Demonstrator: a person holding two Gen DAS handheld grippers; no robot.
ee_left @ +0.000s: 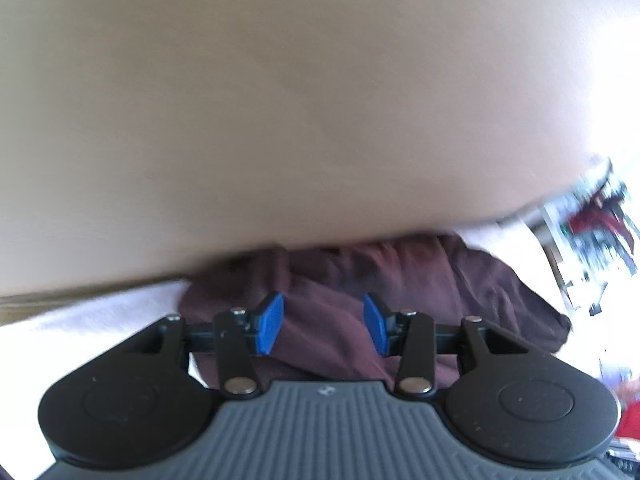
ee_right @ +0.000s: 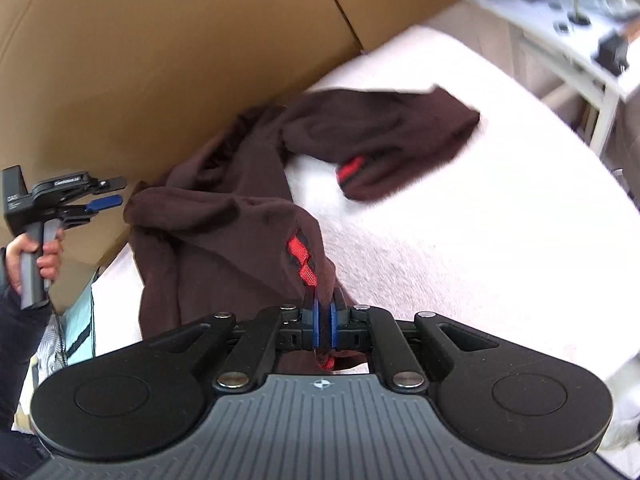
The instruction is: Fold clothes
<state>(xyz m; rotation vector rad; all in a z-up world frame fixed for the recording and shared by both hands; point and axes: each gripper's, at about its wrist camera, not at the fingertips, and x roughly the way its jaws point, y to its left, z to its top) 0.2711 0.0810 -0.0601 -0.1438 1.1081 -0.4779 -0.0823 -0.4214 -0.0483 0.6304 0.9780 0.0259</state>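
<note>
A dark maroon garment (ee_right: 224,216) with red-and-black trim lies crumpled on a white fuzzy surface (ee_right: 460,220). My right gripper (ee_right: 325,312) is shut on the garment's edge beside the red trim (ee_right: 302,258) and lifts it slightly. My left gripper (ee_left: 323,320) is open and empty, just above the same garment (ee_left: 360,280) close to the cardboard. The left gripper also shows in the right wrist view (ee_right: 104,202), held in a hand at the far left, to the left of the garment.
A large cardboard box (ee_right: 160,60) stands along the back edge of the surface and fills the left wrist view (ee_left: 300,100). A white table (ee_right: 568,48) with clutter stands at the right rear. Striped fabric (ee_right: 68,340) lies at the lower left.
</note>
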